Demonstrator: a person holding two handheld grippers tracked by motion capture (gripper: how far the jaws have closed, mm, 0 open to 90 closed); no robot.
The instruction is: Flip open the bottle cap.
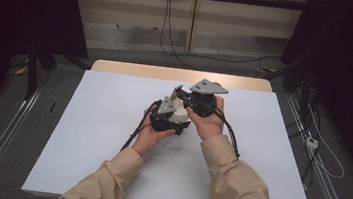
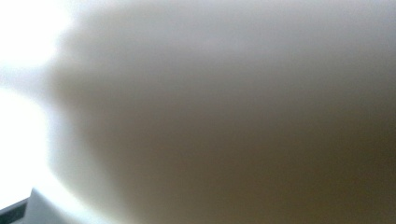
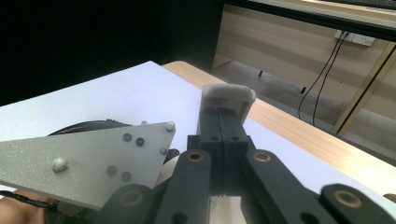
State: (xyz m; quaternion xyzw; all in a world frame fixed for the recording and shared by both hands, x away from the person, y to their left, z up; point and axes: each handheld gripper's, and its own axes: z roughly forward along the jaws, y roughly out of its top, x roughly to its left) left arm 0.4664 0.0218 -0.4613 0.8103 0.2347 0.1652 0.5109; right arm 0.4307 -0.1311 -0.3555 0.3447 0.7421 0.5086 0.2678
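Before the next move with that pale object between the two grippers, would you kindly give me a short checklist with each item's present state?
1. Right gripper jaws together: ok, they stand shut in its own view, with a whitish piece at the tip.
2. Left gripper grip: cannot tell, its own view is a close blur.
3. Pale object between both grippers: ok.
4. Object lifted or resting on the table: cannot tell.
5. Both hands steady on the grippers, left hand: ok.

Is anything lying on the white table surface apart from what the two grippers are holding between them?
No, in the high view the white sheet is bare around the left gripper, the right gripper and the pale object between them.
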